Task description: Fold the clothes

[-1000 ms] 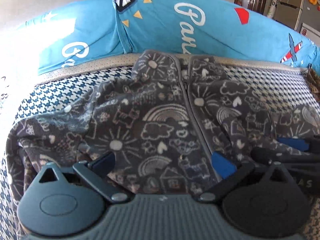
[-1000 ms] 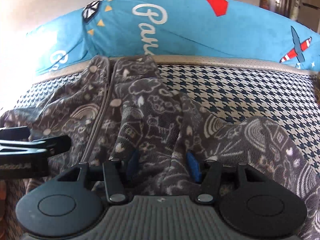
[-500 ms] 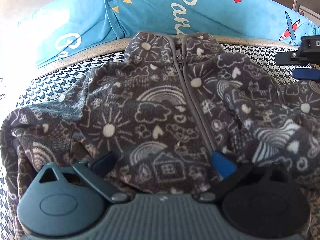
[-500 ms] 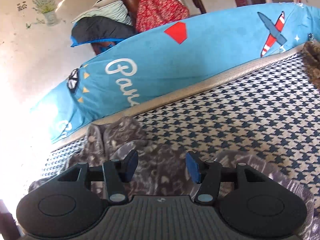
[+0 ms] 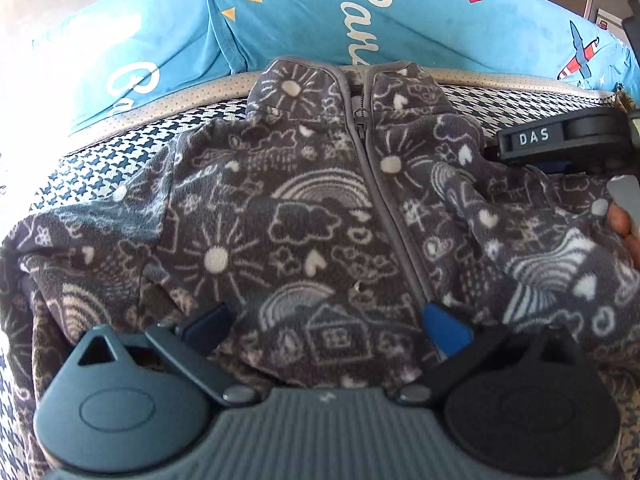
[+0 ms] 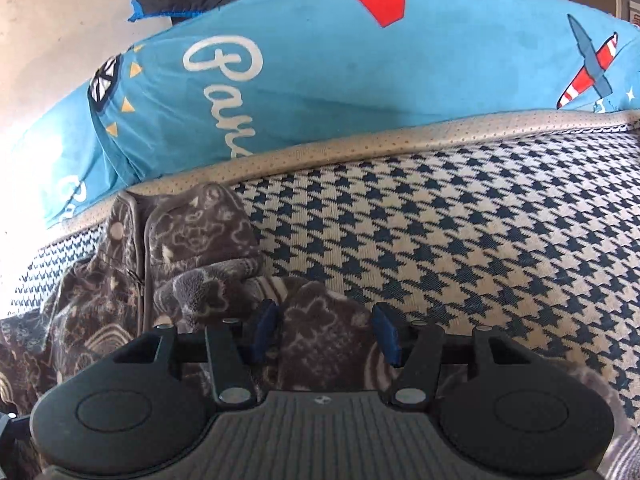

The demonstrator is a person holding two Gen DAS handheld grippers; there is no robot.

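Fleece jacket laid out front-up, sleeves only partly gathered

Left gripper [image 5: 326,326] gapes wide over the zipped fleece jacket [image 5: 304,216] on the houndstooth mattress [image 6: 460,240]; right sleeve [image 5: 532,248] is bunched inward, right gripper [image 6: 326,336] parted above it; body looks unfolded

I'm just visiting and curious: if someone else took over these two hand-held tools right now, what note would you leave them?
Left tool: open, low over the hem of the grey fleece jacket, gripping nothing.
Right tool: open, at the jacket's right sleeve, fabric between its fingers but not clamped.
Jacket: front up and zipped on the houndstooth mattress, collar toward the blue bolster. The right sleeve is bunched; the left one lies out to the side.
Done: jacket laid out.
Left: no tidy fold shows yet. Probably fold the sleeves in, then the body.
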